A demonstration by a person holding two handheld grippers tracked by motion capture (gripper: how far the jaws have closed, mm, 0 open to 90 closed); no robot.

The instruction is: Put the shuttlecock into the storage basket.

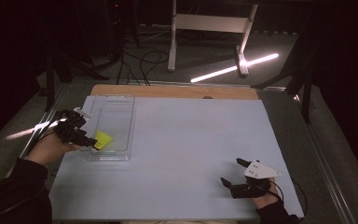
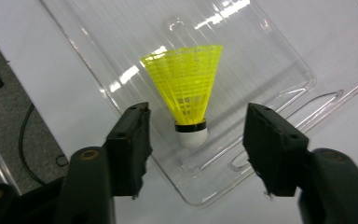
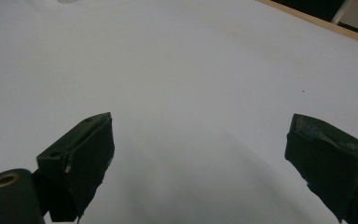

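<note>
Left tool (image 2: 196, 135) wide around yellow shuttlecock's (image 2: 186, 88) cork end

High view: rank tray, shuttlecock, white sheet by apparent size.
1. White sheet, covers most of the table.
2. Tray, clear, at the sheet's left edge.
3. Shuttlecock, yellow, lying in the tray's near end by the left tongs.
Gaps are wide; nearness does not change the order.

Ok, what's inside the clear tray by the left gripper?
A yellow shuttlecock lies in the clear tray, white cork toward the open left gripper, not touching the jaws. The rest of the tray looks bare; the jaws cover part of its near edge.
</note>
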